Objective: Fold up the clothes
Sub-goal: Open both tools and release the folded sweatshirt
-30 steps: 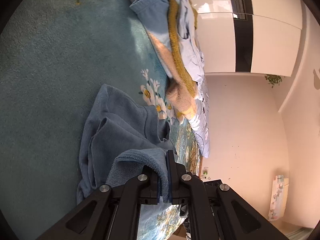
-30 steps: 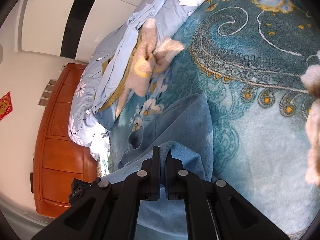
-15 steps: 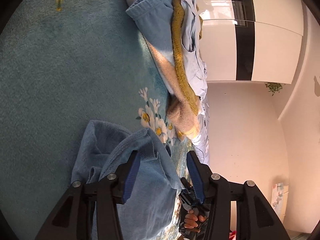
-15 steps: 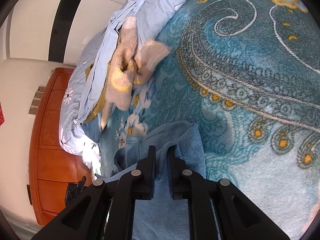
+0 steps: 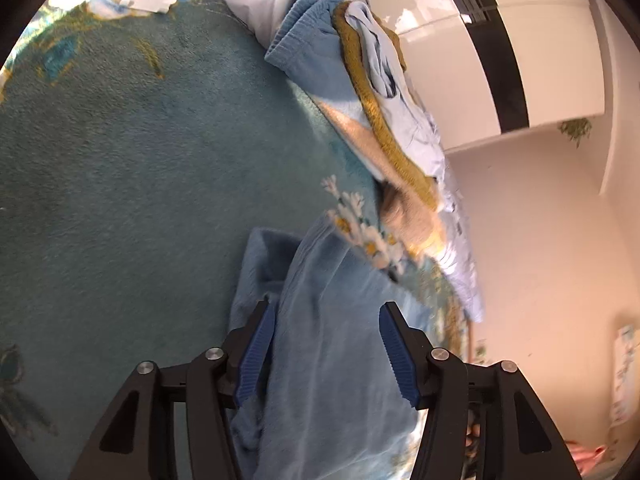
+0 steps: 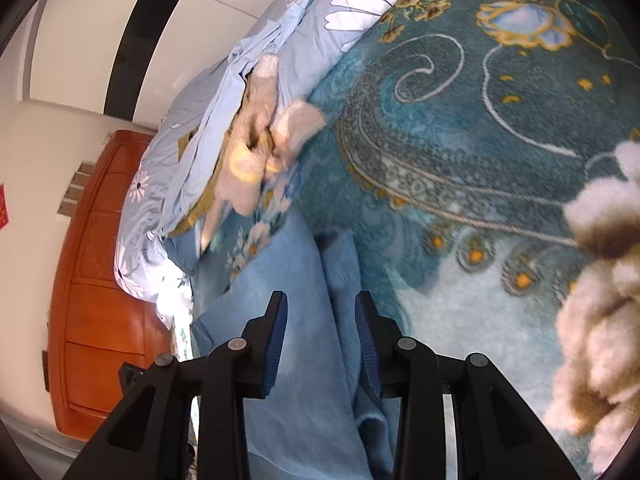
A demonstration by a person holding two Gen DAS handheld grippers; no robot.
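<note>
A blue fleece garment [image 5: 332, 344] lies bunched on the teal patterned blanket [image 5: 120, 184]. My left gripper [image 5: 326, 312] hangs over it with its jaws opening. The cloth lies loose between the blue pads [image 5: 256, 356] and neither pad presses on it. In the right wrist view the same blue garment [image 6: 296, 384] runs under my right gripper [image 6: 322, 304], whose jaws are opening too. A fold rises between its pads [image 6: 276, 340], untouched as far as I can see.
A heap of other clothes [image 5: 372, 92], blue, mustard and beige, lies by a floral duvet [image 6: 280, 52] along the far side of the blanket. A fluffy cream garment [image 6: 600, 280] sits at the right. A wooden cabinet [image 6: 96, 264] stands beyond the bed.
Both grippers were shut on the blue garment's edge a second ago. They have since opened and let the cloth drop onto the blanket. The left view has rolled and shifted.
</note>
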